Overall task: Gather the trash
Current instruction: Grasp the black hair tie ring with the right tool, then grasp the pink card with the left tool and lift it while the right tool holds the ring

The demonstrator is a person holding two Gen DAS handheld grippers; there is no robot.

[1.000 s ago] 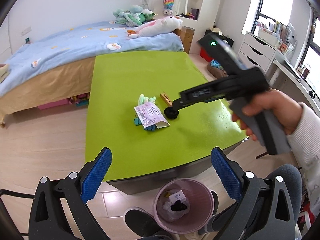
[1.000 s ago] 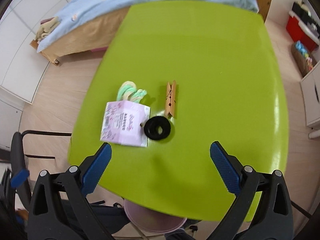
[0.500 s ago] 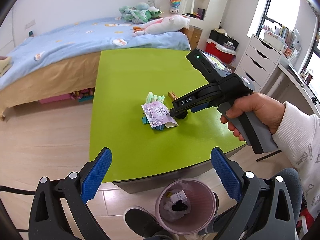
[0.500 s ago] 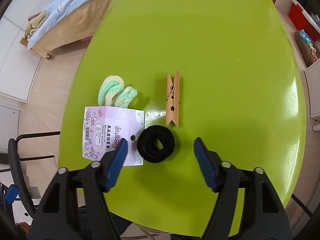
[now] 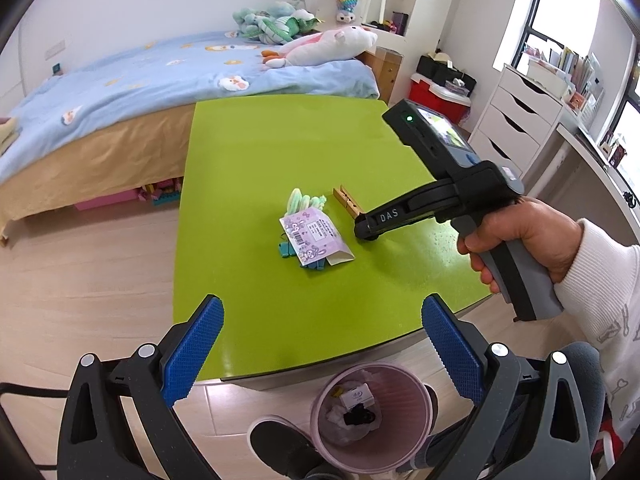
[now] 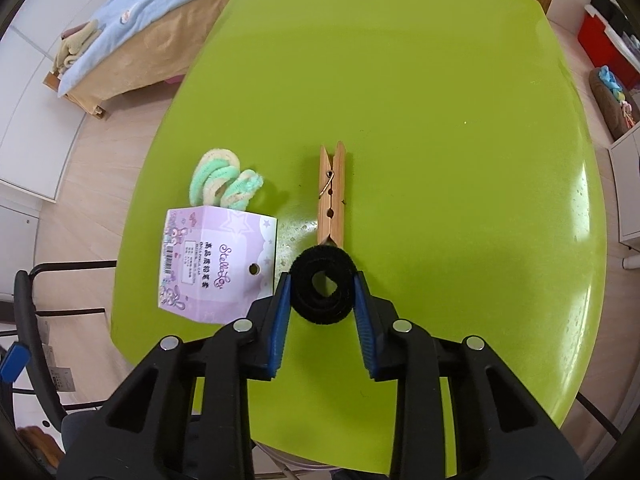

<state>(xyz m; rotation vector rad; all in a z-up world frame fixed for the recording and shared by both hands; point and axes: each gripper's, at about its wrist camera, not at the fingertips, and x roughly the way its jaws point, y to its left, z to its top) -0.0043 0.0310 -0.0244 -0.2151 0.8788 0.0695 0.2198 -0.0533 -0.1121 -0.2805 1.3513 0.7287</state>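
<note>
Green table (image 6: 440, 120): glossy top, bed with a blue cover (image 5: 140, 72) beyond its far edge. On the floor below the near edge, a pink waste bin (image 5: 416, 392) holding crumpled scraps.

Right gripper (image 6: 322, 294): held in a hand (image 5: 524, 236), pointing steeply down at the tabletop. Jaws closing, blue pads at either flank of the black hair tie (image 6: 323, 285), touching or all but touching it. The tie lies flat on the table.

Left gripper (image 5: 320, 344): hangs above the near table edge, jaws wide apart, nothing between them.

Purple hair-tie card (image 6: 218, 264): just left of the black tie, green fuzzy hair ties (image 6: 224, 182) poking from its far end.

Wooden clothespin (image 6: 331, 196): lengthwise, its near tip at the black tie's far rim.
</note>
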